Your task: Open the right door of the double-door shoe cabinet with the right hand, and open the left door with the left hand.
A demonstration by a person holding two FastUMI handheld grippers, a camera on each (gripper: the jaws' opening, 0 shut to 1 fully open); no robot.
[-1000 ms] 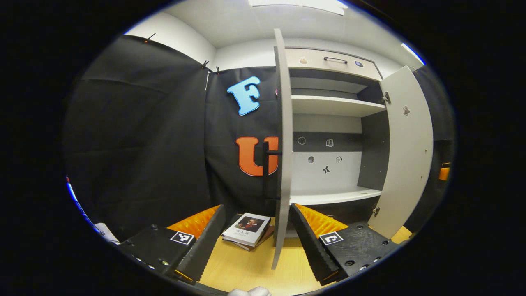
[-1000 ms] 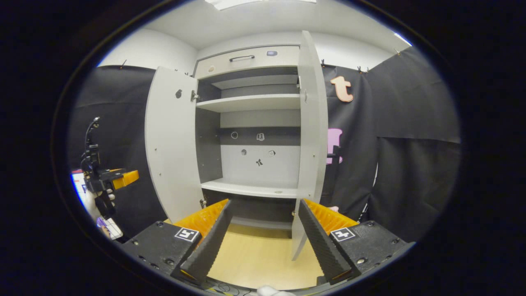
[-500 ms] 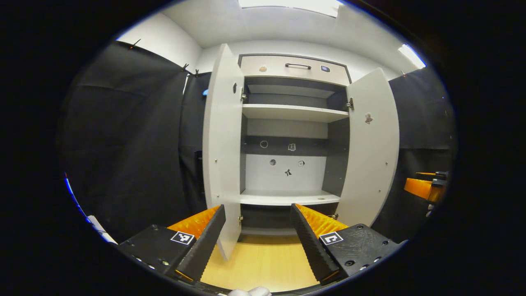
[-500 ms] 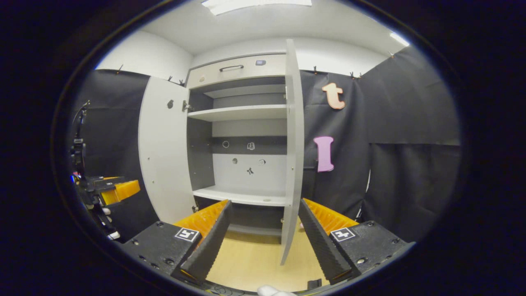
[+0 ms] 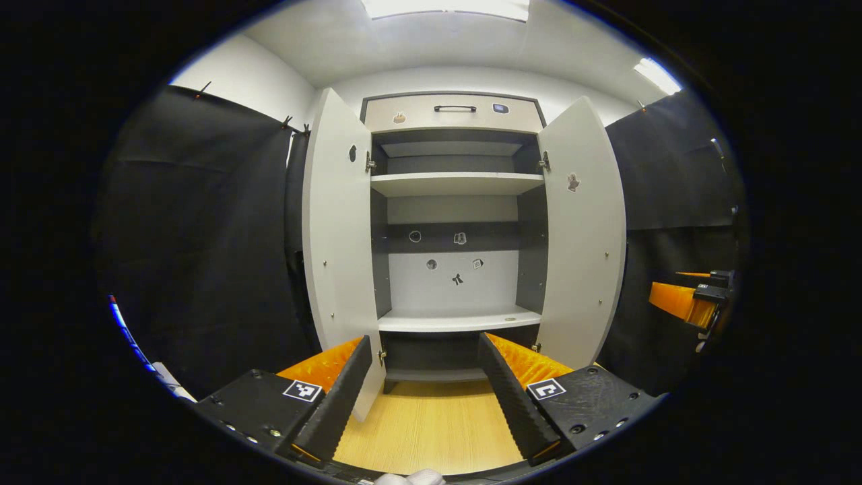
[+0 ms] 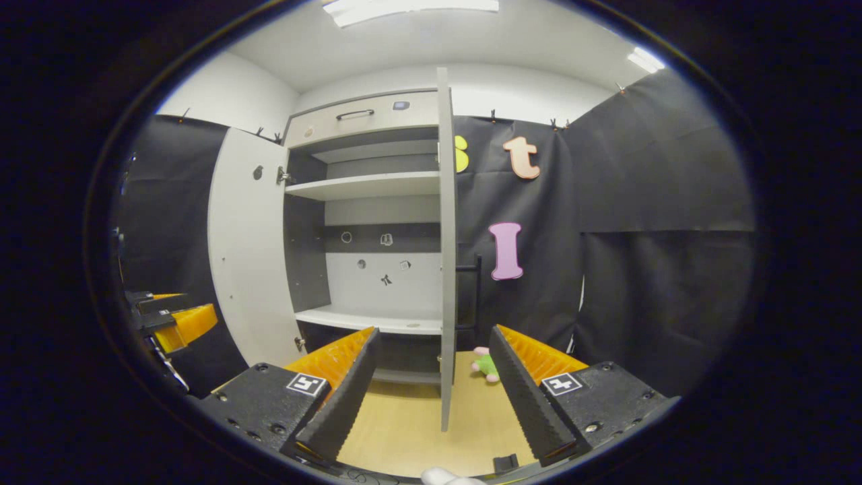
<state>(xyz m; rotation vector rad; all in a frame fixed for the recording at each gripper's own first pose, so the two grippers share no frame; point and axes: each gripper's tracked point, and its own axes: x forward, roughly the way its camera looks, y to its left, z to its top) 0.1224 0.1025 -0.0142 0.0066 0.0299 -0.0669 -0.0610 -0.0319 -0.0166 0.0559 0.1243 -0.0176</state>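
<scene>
Both views have swung since a second ago: the left gripper view, which then met the left door edge-on with a book on the floor behind it, now faces straight into the tall pale grey double-door shoe cabinet [image 5: 455, 111], while the right gripper view has turned until the right door stands edge-on at its centre.

In the left gripper view the flat grey left door [image 5: 335, 242] and the matching right door [image 5: 583, 229] both hang wide open, one at each side of the cabinet mouth. Between them lie a white upper shelf [image 5: 456, 183] and a white lower shelf [image 5: 459, 322], with small stickers on the back panel. The left gripper [image 5: 424, 377] hovers over the light wood floor [image 5: 431, 431] in front of the cabinet, its fingers spread apart and touching nothing. The right gripper [image 5: 687, 300] shows at the far right, apart from the right door.

In the right gripper view the right door [image 6: 445, 256] has a black bar handle [image 6: 475, 289] on its outer face. A small green and pink plush toy [image 6: 486, 364] lies on the floor beyond it. The right gripper [image 6: 431, 377] also has its fingers wide apart, holding nothing. The left gripper [image 6: 176, 322] shows at the far left, clear of the left door [image 6: 246, 249].
</scene>
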